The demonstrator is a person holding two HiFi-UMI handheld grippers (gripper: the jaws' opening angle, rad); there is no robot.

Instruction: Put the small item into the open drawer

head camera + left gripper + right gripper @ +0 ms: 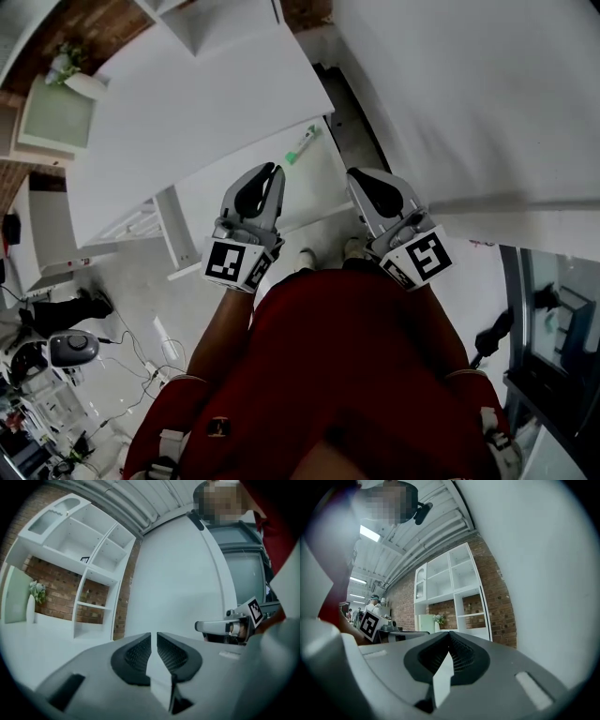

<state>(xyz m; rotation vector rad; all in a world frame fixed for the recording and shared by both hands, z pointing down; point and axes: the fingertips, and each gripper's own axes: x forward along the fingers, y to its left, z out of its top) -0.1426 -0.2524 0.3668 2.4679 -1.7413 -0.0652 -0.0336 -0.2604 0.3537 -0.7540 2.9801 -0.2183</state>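
Red shirt (pixel 356 375) fills the bottom of the head view, and we are looking straight down past it at both grippers, held close to the body. Left gripper (pixel 271 172) sits at about 11 o'clock from the shirt and right gripper (pixel 360 174) at about 1 o'clock, both pointing up the frame towards the table (pixel 187 103).

Now the item (pixel 302 145) – small, green and white – lies on a white panel tucked just under the table's edge. That panel looks like the open drawer (pixel 319 183), though we cannot be sure of it. From the left gripper's tips the item is at 1 o'clock, from the right gripper's at 10 o'clock; it is near both and touched by neither.

Over to the left gripper view: the left gripper (pixel 154 634) has its jaws drawn in to a thin slit, with nothing between the pads. A shelf unit (pixel 93 550) stands at 10 o'clock against the brick wall (pixel 51 585), a vase (pixel 31 609) is at 9 o'clock, and the other gripper's marker cube (pixel 254 611) shows at 3 o'clock.

And the right gripper view – the right gripper (pixel 449 633) has its pads pressed together at the tip and is empty.
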